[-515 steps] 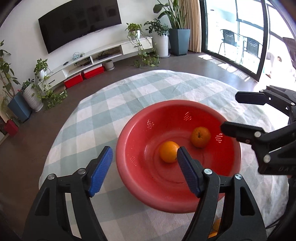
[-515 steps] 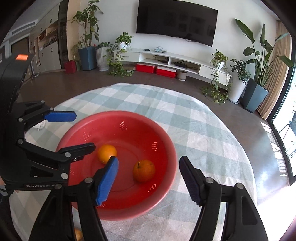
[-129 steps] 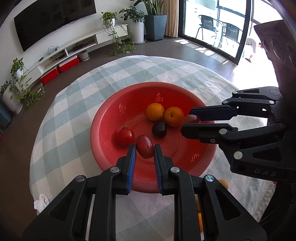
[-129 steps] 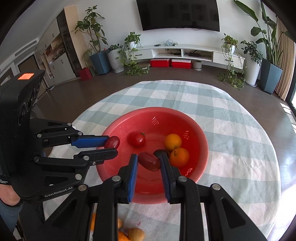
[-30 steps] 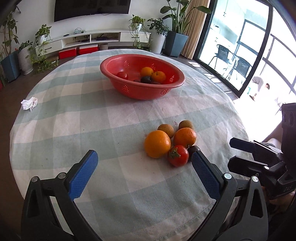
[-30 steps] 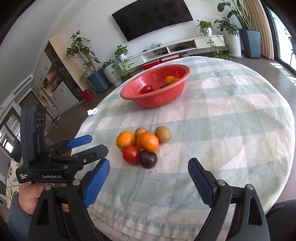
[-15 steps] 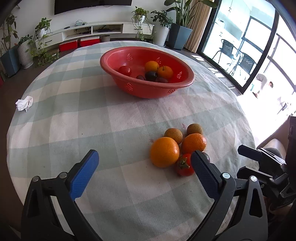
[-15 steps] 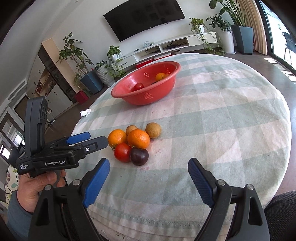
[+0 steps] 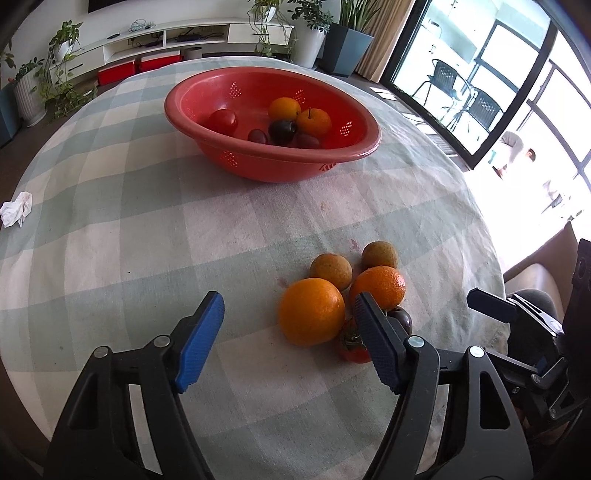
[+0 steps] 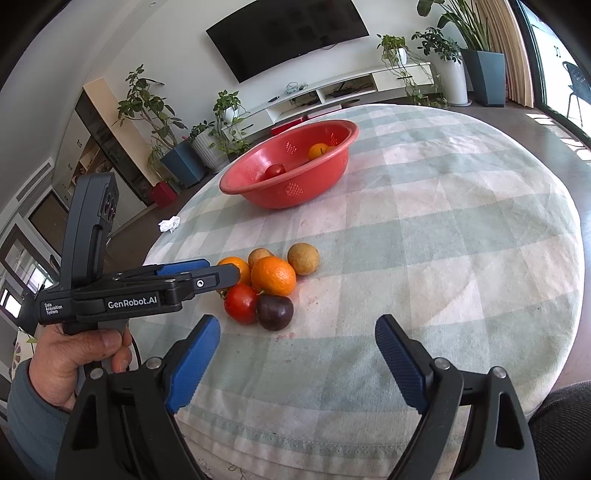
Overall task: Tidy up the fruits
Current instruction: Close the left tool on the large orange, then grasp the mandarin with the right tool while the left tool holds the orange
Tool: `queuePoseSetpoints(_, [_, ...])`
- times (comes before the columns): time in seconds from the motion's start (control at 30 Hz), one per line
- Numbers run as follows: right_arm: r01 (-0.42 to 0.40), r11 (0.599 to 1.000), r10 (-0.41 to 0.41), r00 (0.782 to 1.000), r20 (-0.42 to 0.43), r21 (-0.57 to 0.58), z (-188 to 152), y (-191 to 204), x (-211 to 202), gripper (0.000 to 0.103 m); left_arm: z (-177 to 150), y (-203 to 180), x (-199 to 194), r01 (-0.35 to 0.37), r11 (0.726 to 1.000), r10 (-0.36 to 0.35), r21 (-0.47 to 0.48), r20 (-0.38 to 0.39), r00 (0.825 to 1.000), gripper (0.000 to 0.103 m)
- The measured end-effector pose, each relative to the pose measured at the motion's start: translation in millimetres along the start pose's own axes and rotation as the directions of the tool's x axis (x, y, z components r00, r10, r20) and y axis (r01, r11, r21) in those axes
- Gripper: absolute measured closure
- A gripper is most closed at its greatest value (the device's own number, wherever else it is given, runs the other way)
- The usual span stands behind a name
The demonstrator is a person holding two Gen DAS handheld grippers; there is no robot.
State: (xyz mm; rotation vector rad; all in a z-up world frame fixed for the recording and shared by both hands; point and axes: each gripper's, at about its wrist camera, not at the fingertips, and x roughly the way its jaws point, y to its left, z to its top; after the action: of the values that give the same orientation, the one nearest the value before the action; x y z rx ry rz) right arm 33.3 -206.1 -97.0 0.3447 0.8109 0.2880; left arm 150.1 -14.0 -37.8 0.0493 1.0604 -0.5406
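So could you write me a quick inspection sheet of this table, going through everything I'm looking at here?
Surface: round table under a checked cloth, faintly stained near the loose fruit.
Job's things: red basket holding six fruits; six more loose in a cluster: large orange, mandarin, tomato, dark plum, two brownish fruits.
Clutter: crumpled tissue at the table's edge.
Grippers: left gripper closing around the large orange, fingers not pressing yet; right gripper open, empty, short of the cluster.
Cables: nothing seen.
Surroundings: wall television, low cabinet, potted plants, glass doors.
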Motion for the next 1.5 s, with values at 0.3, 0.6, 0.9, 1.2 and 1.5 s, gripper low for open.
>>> queuePoseSetpoints(0.3, [-0.002,1.000,0.002,1.000,0.001,0.000,-1.7,-1.2,2.4,0.014,1.6,-2.3,6.9,0.052,0.999,-0.052,0.005,-0.032,0.998,0.056])
queuePoseSetpoints(0.6, [-0.002,1.000,0.002,1.000,0.010,0.000,-0.7,-0.7,2.7,0.015,-3.4,-7.2,13.9,0.075,0.997,-0.075,0.002,-0.048,0.996,0.059])
queuePoseSetpoints(0.9, [0.005,1.000,-0.005,1.000,0.013,-0.006,0.0,1.5,0.8,0.015,-7.2,-7.1,8.1,0.083,0.997,-0.083,0.008,-0.017,0.996,0.067])
queuePoseSetpoints(1.2, [-0.010,1.000,0.010,1.000,-0.014,-0.016,13.2,11.8,7.4,0.017,-21.8,14.8,-15.4,0.088,0.995,-0.087,-0.040,0.044,0.995,0.067])
queuePoseSetpoints(1.5, [-0.021,0.999,0.024,0.994,-0.108,0.034,32.7,24.6,42.6,0.021,-42.2,28.0,-30.4,0.098,0.993,-0.091,-0.072,0.093,0.992,0.067])
